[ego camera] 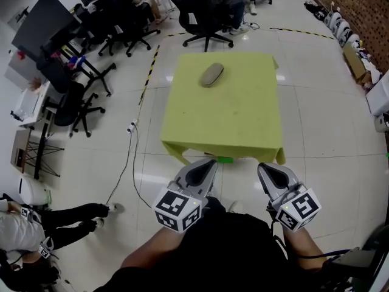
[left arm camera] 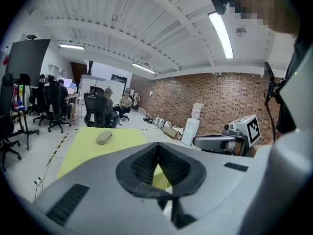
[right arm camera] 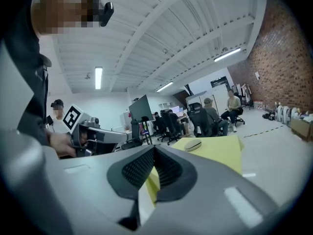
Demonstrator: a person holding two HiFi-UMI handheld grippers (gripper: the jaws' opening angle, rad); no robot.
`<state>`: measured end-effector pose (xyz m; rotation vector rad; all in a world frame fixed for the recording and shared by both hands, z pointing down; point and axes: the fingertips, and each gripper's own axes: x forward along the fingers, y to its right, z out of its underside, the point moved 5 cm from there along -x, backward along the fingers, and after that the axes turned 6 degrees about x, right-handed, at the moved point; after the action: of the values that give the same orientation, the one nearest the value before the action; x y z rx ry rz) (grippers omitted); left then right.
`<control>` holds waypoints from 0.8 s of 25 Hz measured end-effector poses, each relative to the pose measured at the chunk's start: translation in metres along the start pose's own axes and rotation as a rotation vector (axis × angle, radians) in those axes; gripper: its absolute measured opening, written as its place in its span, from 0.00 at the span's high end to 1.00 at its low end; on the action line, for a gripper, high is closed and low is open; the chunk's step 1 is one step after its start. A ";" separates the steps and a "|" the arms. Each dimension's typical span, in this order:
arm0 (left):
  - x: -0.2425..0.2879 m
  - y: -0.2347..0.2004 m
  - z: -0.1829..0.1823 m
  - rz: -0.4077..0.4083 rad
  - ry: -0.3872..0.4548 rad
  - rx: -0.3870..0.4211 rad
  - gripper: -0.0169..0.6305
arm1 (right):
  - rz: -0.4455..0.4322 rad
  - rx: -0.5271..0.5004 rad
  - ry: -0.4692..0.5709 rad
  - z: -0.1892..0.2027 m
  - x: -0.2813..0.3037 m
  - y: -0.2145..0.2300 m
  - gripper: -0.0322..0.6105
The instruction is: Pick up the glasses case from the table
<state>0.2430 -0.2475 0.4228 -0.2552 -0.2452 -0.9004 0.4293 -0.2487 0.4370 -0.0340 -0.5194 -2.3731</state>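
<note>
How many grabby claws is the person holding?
2. The left gripper sits low in the head view, just left of centre; the right gripper is beside it, to its right. Both are shut, empty, and short of the yellow table.

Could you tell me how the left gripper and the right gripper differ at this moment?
The left gripper angles rightward in the head view, the right gripper leftward, so they converge. The left gripper's tip stops short of the table's near edge about midway, the right gripper's nearer its right corner. Both have shut, empty jaws.
</note>
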 end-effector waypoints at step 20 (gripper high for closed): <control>0.093 -0.073 -0.022 0.047 0.003 -0.040 0.96 | 0.057 0.017 -0.035 -0.024 0.068 0.068 0.95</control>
<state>0.2431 -0.3671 0.4395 -0.2954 -0.2179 -0.8596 0.4247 -0.3466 0.4499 -0.0816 -0.5476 -2.3163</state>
